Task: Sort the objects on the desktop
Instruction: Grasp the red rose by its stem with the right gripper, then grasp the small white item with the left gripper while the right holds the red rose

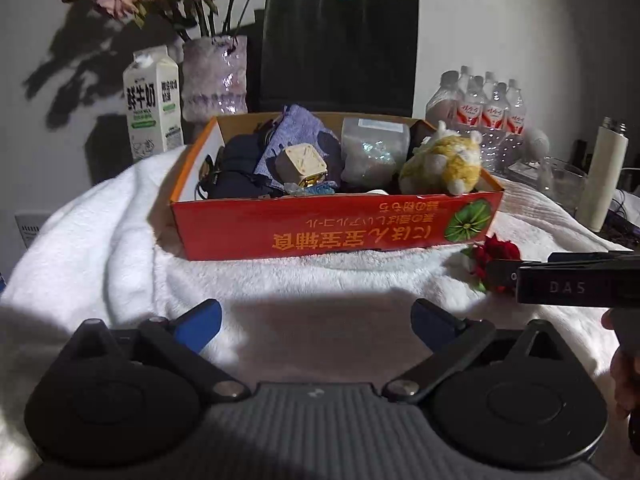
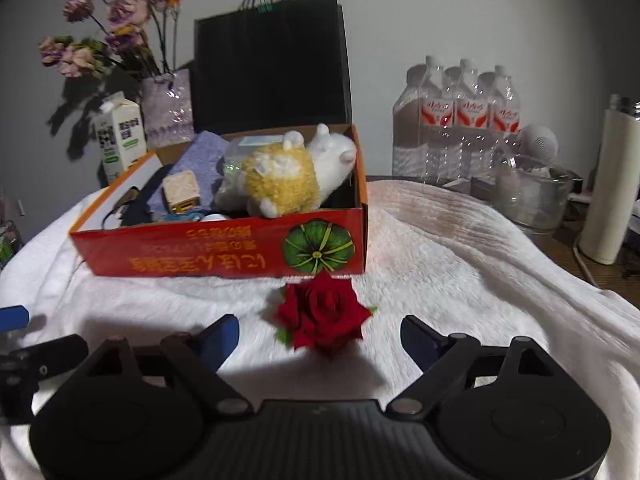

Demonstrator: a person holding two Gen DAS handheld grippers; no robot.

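A red cardboard box (image 1: 320, 228) (image 2: 224, 252) stands on a white fluffy blanket. It holds a yellow-and-white plush toy (image 1: 444, 162) (image 2: 288, 176), a beige cube (image 1: 302, 164) (image 2: 180, 192), a purple cloth (image 1: 296, 128), a clear pouch (image 1: 374, 148) and dark items. A red rose (image 2: 322, 312) (image 1: 496, 256) lies on the blanket in front of the box's right corner. My right gripper (image 2: 320, 338) is open, its fingers on either side of the rose, just short of it. My left gripper (image 1: 316, 320) is open and empty before the box.
Behind the box stand a black paper bag (image 1: 340, 52), a vase of dried flowers (image 1: 214, 76) and a milk carton (image 1: 152, 104). To the right are a pack of water bottles (image 2: 460, 120), a glass bowl (image 2: 532, 200) and a white flask (image 2: 612, 184).
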